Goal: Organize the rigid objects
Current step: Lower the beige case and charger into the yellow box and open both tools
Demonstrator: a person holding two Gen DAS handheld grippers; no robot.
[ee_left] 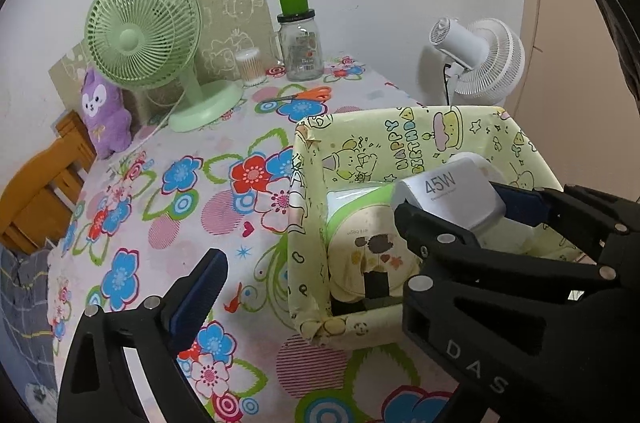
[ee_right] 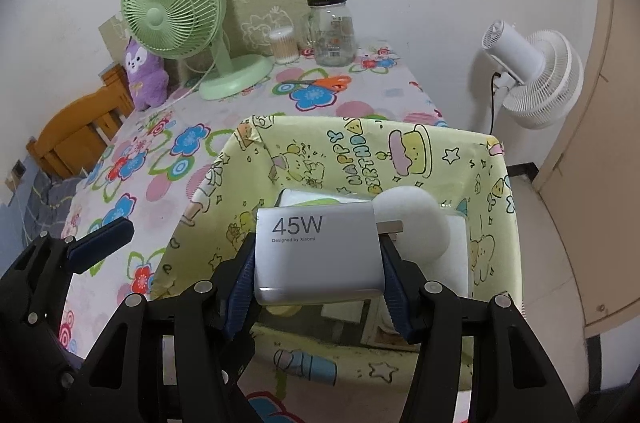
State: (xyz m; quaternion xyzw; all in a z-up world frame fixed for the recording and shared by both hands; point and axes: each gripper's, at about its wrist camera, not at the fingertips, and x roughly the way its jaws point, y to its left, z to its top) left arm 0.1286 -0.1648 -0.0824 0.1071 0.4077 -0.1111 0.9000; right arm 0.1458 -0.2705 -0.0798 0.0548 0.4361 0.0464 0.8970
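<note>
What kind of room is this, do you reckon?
Most likely someone's home, perhaps a bedroom or living corner: a table with a flowered cloth, a purple plush toy, a green desk fan and a wooden chair.

Green fan (ee_left: 144, 23), purple plush (ee_left: 105, 113), scissors (ee_left: 302, 95) on floral tablecloth (ee_left: 168, 223).

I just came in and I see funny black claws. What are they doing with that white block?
A person is tidying hard things into the yellow birthday-paper box on the flowery table. The right gripper has its jaws clamped on a white 45W charger and holds it over the box, above a few things already inside. The left gripper is beside the box, jaws wide open and empty.
</note>
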